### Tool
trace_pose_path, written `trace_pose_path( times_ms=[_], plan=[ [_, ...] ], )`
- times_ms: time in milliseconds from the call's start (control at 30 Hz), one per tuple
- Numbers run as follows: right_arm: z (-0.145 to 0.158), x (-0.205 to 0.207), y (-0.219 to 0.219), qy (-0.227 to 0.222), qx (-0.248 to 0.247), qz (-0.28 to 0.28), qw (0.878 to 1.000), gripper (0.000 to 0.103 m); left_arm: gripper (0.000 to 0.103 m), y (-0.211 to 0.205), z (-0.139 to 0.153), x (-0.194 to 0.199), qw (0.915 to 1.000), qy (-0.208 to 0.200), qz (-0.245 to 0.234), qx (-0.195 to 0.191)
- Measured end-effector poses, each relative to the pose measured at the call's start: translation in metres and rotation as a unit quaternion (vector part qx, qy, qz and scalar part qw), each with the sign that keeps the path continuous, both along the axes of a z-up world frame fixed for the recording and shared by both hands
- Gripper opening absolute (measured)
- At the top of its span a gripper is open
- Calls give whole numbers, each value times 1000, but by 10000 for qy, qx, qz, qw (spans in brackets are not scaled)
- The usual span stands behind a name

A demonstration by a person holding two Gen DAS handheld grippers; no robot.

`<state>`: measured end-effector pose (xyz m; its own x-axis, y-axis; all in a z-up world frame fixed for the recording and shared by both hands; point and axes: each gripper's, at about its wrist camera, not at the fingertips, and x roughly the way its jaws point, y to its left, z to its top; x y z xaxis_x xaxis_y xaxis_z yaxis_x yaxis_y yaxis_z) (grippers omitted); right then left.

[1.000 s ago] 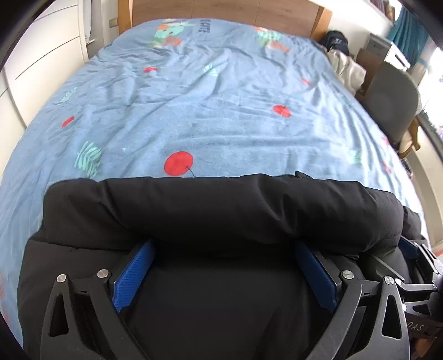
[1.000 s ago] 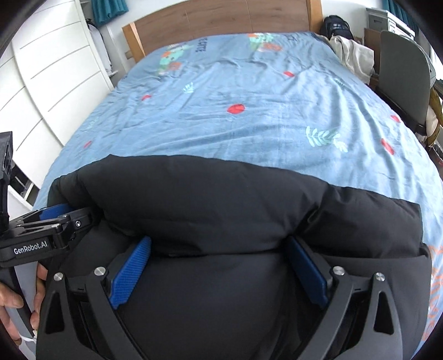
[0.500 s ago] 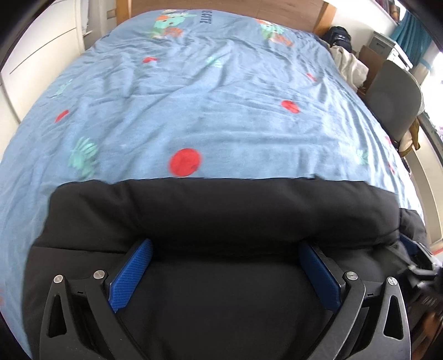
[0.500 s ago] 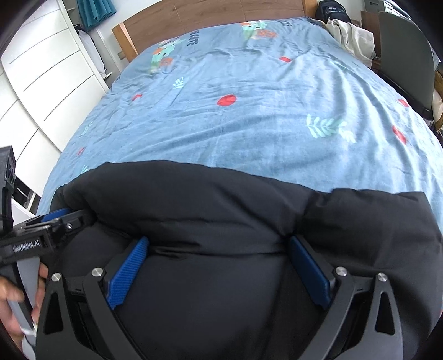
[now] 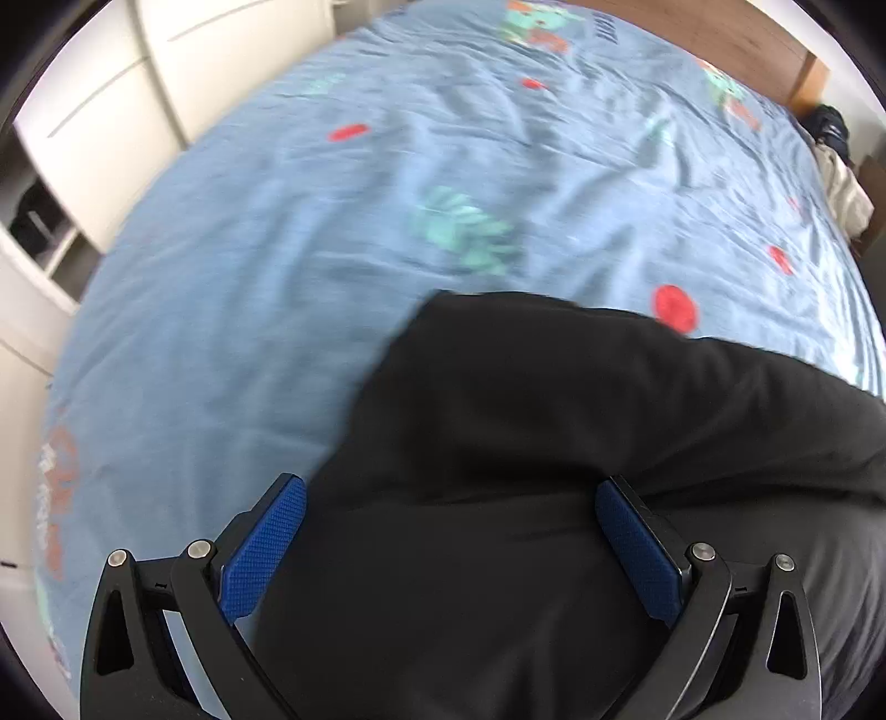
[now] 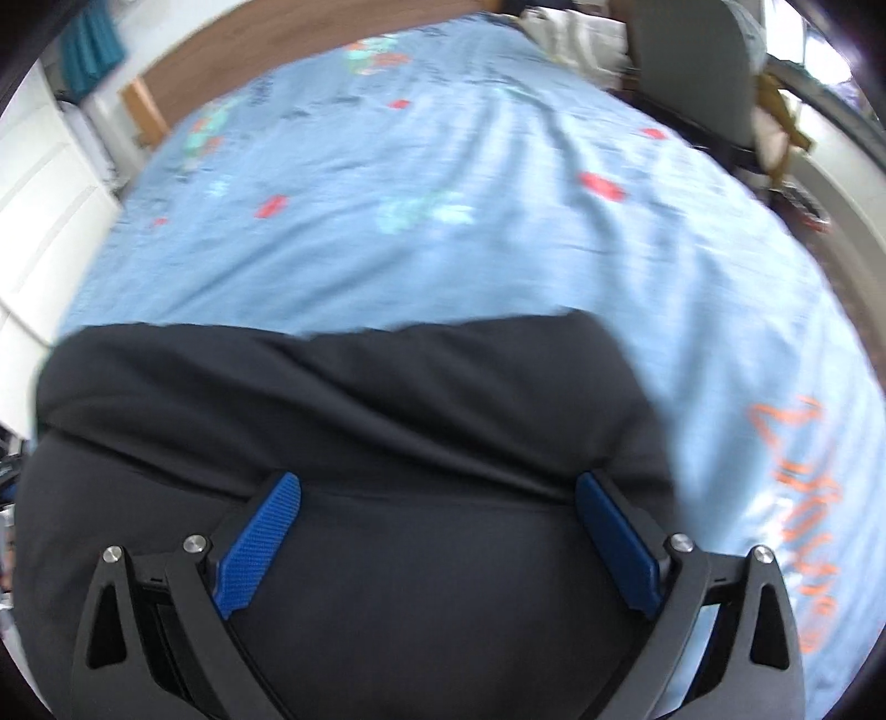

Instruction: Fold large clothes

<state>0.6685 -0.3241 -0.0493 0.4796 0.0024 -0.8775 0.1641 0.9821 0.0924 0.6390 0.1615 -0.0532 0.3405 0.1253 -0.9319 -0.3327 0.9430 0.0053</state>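
Note:
A large black padded jacket (image 5: 554, 443) lies folded into a thick bundle on the near part of the blue patterned bed sheet (image 5: 332, 249). My left gripper (image 5: 451, 493) is open, its blue pads wide apart over the jacket's left part, near its left corner. The jacket also fills the lower right wrist view (image 6: 360, 415). My right gripper (image 6: 437, 487) is open, its pads spread over the jacket's right part, just behind a raised fold. Both views are blurred by motion.
The blue bed sheet (image 6: 470, 249) stretches far ahead to a wooden headboard (image 5: 747, 33). White wardrobe doors (image 5: 111, 111) stand to the left of the bed. A grey chair (image 6: 692, 72) and piled clothes stand at the far right.
Both grippers have swung apart: the left one to the jacket's left end, the right one to its right end. Neither gripper shows in the other's view now. Both stay open.

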Motion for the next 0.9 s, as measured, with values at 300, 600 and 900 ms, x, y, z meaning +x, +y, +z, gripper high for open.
trace_pose_path(
  times_ms=[300, 600, 900],
  plan=[
    [57, -65, 8, -876, 97, 395, 9953, 101, 102, -31, 44, -68, 9918, -1007, -754, -222],
    [19, -81, 51, -709, 329, 902, 9929, 101, 103, -6, 6, -92, 9947, -698, -453, -609],
    [10, -92, 7, -555, 176, 294, 9979, 101, 103, 30, -1, -117, 9967, -551, -141, -579]
  ],
)
